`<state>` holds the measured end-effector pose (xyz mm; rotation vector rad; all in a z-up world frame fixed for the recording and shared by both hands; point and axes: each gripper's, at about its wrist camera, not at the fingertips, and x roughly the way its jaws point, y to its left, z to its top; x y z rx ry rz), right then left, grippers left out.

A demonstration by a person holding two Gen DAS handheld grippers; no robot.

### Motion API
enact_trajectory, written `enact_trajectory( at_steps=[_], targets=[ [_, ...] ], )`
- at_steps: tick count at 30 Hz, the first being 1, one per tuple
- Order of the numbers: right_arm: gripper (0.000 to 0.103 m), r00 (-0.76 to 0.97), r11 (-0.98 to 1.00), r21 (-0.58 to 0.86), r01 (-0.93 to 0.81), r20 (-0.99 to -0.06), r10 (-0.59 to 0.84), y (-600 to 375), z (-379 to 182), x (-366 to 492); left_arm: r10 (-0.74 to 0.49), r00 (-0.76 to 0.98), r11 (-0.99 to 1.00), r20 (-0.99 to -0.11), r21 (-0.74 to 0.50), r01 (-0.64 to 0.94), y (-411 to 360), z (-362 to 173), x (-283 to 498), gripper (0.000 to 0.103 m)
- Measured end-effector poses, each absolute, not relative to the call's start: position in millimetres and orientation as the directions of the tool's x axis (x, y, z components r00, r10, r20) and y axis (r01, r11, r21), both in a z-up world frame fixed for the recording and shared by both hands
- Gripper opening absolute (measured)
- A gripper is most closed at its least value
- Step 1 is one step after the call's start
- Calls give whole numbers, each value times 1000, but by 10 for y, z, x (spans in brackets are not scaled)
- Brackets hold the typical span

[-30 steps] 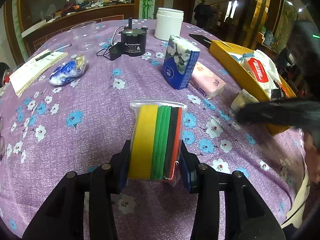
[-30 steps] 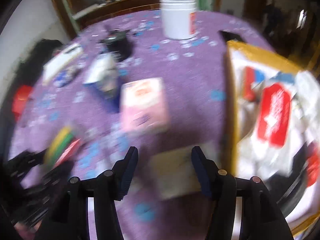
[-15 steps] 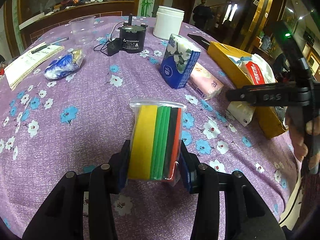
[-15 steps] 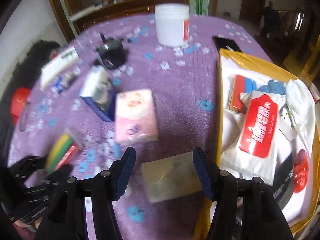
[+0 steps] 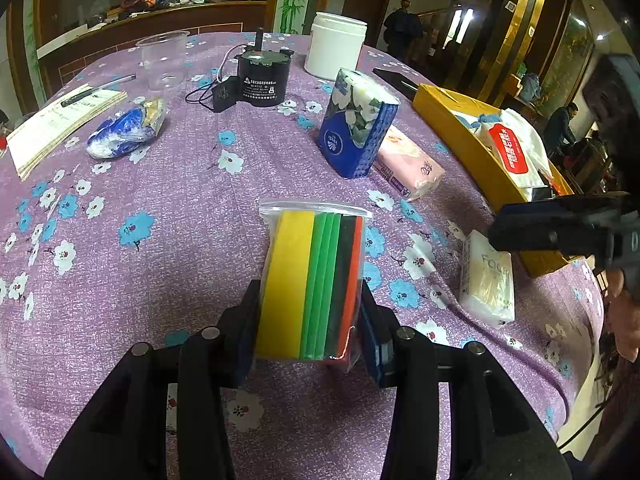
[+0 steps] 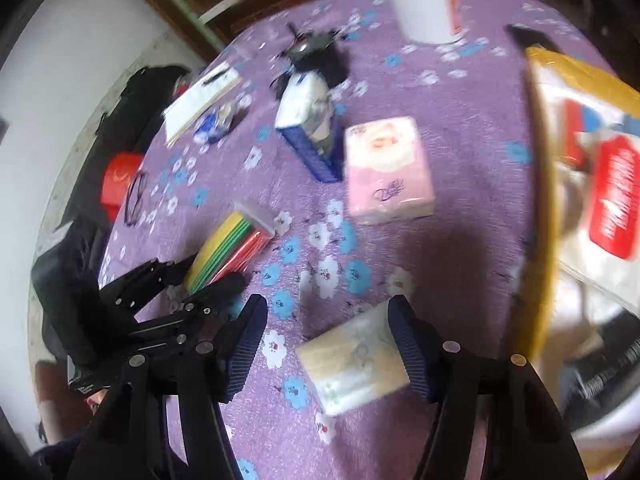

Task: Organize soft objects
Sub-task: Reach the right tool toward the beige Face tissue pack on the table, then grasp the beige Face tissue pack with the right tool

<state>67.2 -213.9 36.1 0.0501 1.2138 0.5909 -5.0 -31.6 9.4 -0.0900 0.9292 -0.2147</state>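
A clear zip bag of coloured sponge sheets [image 5: 312,276], yellow, green, black and red, stands on edge on the purple flowered cloth. My left gripper [image 5: 308,332] is shut on its lower end. The bag [image 6: 232,248] also shows at the left of the right wrist view. A small cream tissue pack [image 6: 352,364] lies flat on the cloth between the fingers of my right gripper [image 6: 328,344]. Its jaws are opening and the pads stand off the pack. This pack [image 5: 486,280] lies just left of the yellow box [image 5: 452,136].
The yellow box [image 6: 540,200] holds red-and-white wipe packs and other soft items. A pink tissue pack [image 5: 408,164] and an upright blue one [image 5: 356,128] sit mid-table. Further back are a white jar [image 5: 334,50], a black motor [image 5: 262,76], a plastic cup [image 5: 162,60] and a notebook [image 5: 60,120].
The right gripper's jaws have spread wider and its view has tipped down and left, with the cream pack still between the fingers. The left gripper keeps its hold and has not moved.
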Motion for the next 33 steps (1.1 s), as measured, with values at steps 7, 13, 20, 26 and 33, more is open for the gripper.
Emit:
enact_trajectory(
  at_steps=[7, 13, 20, 26, 33],
  targets=[
    [66, 303, 918, 250, -307, -889, 343, -2300, 408, 439, -222, 579, 975, -784, -169, 145, -315, 94, -51, 41],
    [67, 217, 905, 398, -150, -880, 423, -2441, 222, 360, -222, 580, 975, -784, -170, 144, -314, 95, -54, 41],
    [67, 269, 943, 294, -154, -906, 326, -2127, 178, 586, -225, 579, 974, -783, -174, 143, -309, 99, -54, 41],
    [64, 366, 953, 103, -285, -907, 207, -1848, 141, 656, -218, 579, 976, -786, -165, 145, -315, 94, -49, 41],
    [66, 397, 941, 89, -327, -890, 223, -1969, 138, 468, -142, 582, 988, -801, -81, 130, -440, 85, -43, 43]
  ],
)
